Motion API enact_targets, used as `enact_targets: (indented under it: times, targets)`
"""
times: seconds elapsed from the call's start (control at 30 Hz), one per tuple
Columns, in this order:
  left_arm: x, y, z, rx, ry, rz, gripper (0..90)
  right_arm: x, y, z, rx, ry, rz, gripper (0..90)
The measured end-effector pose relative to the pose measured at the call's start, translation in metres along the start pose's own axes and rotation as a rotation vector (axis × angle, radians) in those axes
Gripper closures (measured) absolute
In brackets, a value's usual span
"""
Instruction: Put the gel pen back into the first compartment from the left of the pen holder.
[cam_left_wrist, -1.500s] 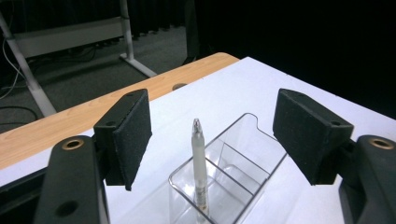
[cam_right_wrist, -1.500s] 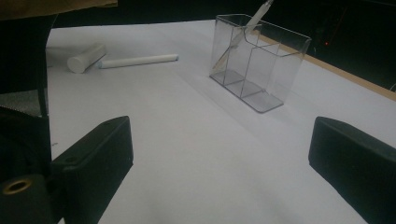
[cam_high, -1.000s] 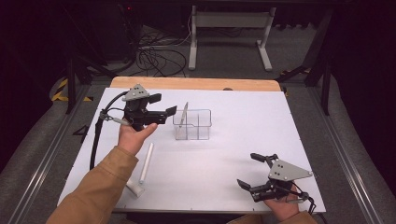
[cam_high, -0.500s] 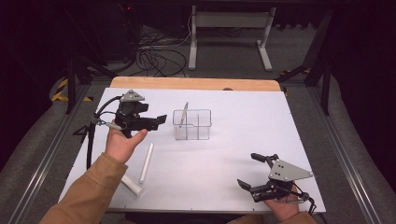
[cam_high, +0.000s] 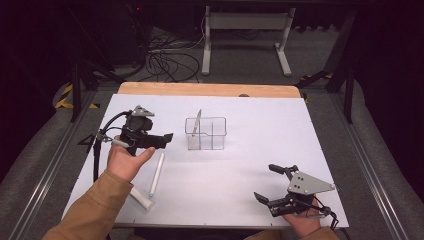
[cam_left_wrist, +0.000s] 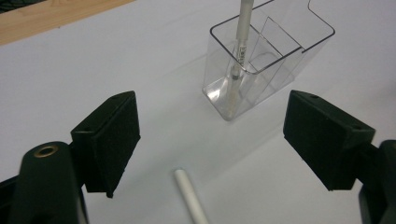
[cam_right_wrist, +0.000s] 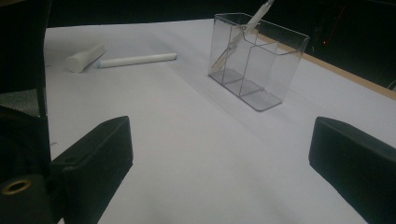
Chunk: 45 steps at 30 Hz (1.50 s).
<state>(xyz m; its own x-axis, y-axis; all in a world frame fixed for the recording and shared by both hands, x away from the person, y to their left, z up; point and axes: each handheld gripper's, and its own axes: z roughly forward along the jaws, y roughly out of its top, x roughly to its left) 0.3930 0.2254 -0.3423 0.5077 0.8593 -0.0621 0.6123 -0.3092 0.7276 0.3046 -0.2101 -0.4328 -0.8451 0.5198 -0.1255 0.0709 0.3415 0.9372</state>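
the left gripper (cam_high: 159, 140) hangs over the white table (cam_high: 250, 165) at about 9 o'clock from the clear organiser (cam_high: 206, 133), well apart from it, its jaws spread wide with nothing between them. in the left gripper view the two black pads (cam_left_wrist: 116, 135) frame bare tabletop, and the tip of a white pen (cam_left_wrist: 190, 196) pokes up from 6 o'clock, lying flat below the gap and touching neither pad. in the high view this same pen lies at 5 o'clock from the left gripper, just beside the person's left hand (cam_high: 127, 160), pointing roughly from 12 to 6 o'clock. a shorter, thicker white cylinder (cam_high: 141, 199) rests at 7 o'clock of the pen's lower end, close to the tan sleeve (cam_high: 95, 210).

the organiser stands upright near the table's middle, split into compartments; one slim pen (cam_high: 197, 122) leans in its left compartment, top tilted toward 1 o'clock. in the left gripper view that pen stands in the nearest corner cell.

the right gripper (cam_high: 274, 185) sits low at 5 o'clock from the organiser, near the table's front edge, jaws likewise wide apart and holding nothing; its grey plate (cam_high: 307, 184) faces up
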Motion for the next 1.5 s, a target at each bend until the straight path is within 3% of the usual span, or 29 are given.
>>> enact_targets:
  times: [0.27, 0.43, 0.53, 0.57, 0.63, 0.73, 0.83, 0.97, 1.1, 1.2, 1.3, 1.5]
  targets:
    - [0.003, -0.009, 0.003, 0.069, 0.009, 0.007, 22.8, 0.001, 0.001, 0.0, 0.001, 0.001, -0.001, 6.9]
    - [0.005, -0.014, 0.004, 0.108, -0.004, -0.027, 26.4, 0.001, 0.001, 0.0, 0.001, 0.0, -0.001, 6.9]
    - [0.007, -0.015, 0.005, 0.18, -0.026, -0.062, 27.3, 0.001, 0.001, 0.0, -0.002, -0.001, -0.001, 6.9]
    - [0.007, -0.015, 0.005, 0.18, -0.026, -0.062, 27.3, 0.001, 0.001, 0.0, -0.003, 0.0, -0.002, 6.9]
    - [0.007, -0.015, 0.006, 0.206, -0.026, -0.07, 27.7, 0.001, 0.001, 0.0, -0.002, 0.0, -0.001, 6.9]
    - [0.006, -0.017, 0.007, 0.23, 0.005, -0.05, 28.9, 0.002, 0.001, 0.001, -0.001, 0.001, -0.005, 6.9]
    - [0.005, -0.02, 0.008, 0.243, 0.015, -0.046, 30.8, 0.002, 0.001, 0.0, -0.002, 0.001, -0.003, 6.9]
    - [0.006, -0.023, 0.01, 0.26, -0.011, -0.071, 30.0, 0.001, 0.001, 0.001, -0.001, 0.001, -0.002, 6.9]
    - [0.008, -0.025, 0.01, 0.248, -0.024, -0.1, 30.1, 0.001, 0.001, 0.0, -0.003, 0.002, -0.001, 6.9]
    - [0.007, -0.025, 0.011, 0.254, -0.014, -0.095, 31.8, 0.001, 0.001, 0.0, -0.001, 0.003, -0.002, 6.9]
    - [0.004, -0.027, 0.012, 0.261, 0.024, -0.067, 33.9, 0.002, 0.001, 0.001, -0.002, 0.008, -0.004, 6.9]
    - [0.005, -0.032, 0.017, 0.254, 0.017, -0.082, 35.1, 0.002, 0.001, 0.0, -0.006, 0.013, -0.009, 6.9]
